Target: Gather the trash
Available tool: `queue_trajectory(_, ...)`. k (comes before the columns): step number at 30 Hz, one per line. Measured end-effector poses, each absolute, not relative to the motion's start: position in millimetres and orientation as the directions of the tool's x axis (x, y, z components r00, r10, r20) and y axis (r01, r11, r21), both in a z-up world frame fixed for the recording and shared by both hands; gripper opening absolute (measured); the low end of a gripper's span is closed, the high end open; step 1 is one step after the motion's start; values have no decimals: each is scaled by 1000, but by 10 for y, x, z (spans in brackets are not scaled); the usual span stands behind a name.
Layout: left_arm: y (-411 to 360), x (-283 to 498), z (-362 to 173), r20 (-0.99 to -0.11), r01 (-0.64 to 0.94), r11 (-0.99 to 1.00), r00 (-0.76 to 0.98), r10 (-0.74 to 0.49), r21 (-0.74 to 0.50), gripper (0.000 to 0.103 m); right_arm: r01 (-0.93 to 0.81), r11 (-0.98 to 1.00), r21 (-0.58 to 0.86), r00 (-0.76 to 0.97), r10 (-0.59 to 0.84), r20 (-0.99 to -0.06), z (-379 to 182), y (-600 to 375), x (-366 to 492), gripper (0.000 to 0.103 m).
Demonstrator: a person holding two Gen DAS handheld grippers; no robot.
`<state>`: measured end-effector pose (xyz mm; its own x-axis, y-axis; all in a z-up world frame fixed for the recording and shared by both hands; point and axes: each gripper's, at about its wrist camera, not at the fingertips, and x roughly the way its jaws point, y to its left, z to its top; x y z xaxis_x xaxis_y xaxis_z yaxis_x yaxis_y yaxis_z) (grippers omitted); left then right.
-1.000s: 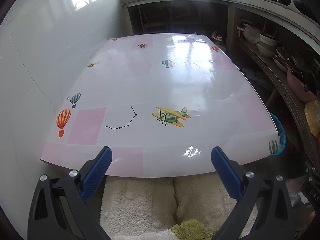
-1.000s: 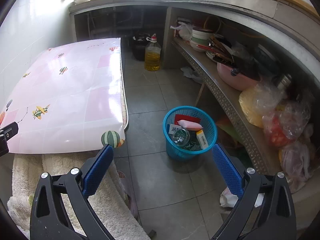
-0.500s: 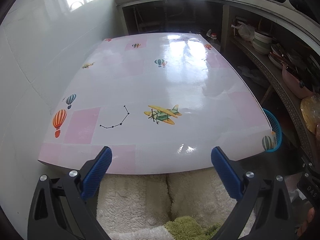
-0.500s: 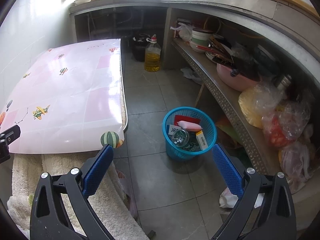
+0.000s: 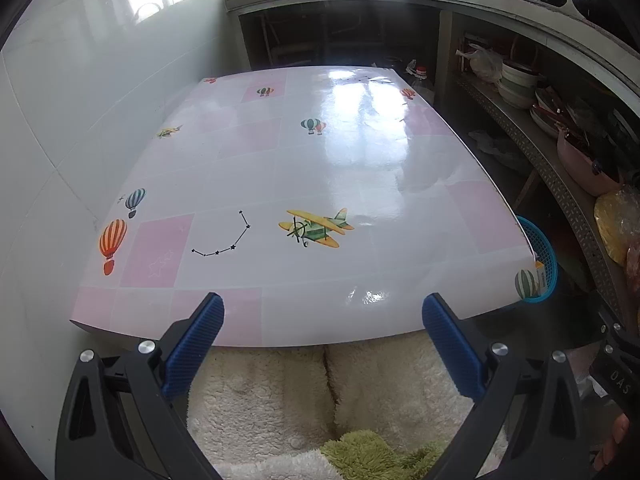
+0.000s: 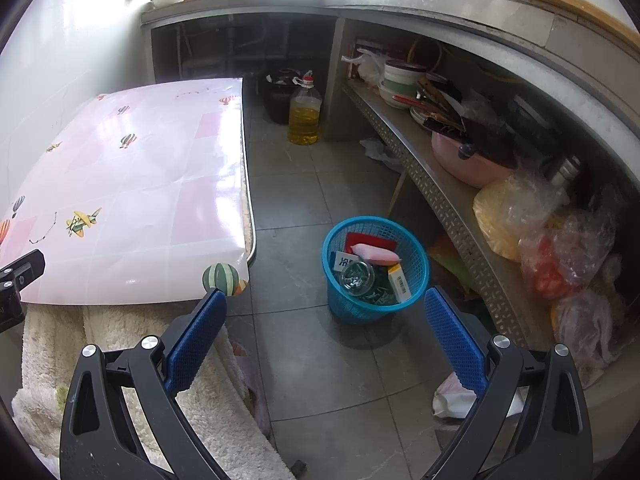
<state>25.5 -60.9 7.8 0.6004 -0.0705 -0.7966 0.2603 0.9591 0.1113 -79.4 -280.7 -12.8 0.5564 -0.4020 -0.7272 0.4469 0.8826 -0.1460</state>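
Pink patterned counter (image 5: 320, 168) gleams bare; just off its right edge the blue trash basket (image 6: 374, 268) stands on the floor, rubbish inside. Left claw (image 5: 322, 336) and right claw (image 6: 324, 332) both spread wide, empty.

A home kitchen, plainly: a concrete counter (image 6: 440, 4) wraps from twelve o'clock round to three, pots and a wooden board on top. On the perforated metal shelf (image 6: 432, 184) beneath it, stacked bowls (image 6: 400, 80), a pink pan (image 6: 468, 160) and bagged food (image 6: 520, 216). A jug of cooking oil (image 6: 305, 114) stands on the grey floor tiles at twelve. White wall tiles (image 5: 72, 128) at nine o'clock, and a tabletop (image 5: 320, 168) in glossy balloon-and-plane print.
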Motion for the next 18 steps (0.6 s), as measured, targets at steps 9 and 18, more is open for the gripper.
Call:
queue_trajectory(9, -589, 253, 92, -796, 256, 961, 601, -75, 102, 97, 446, 882, -153, 560, -408, -721, -90, -2814, -807, 95)
queue_trajectory(18, -561, 262, 101, -794, 248, 964, 604, -75, 98, 97, 441, 884, -157, 562, -408, -720, -71, -2818, -811, 95)
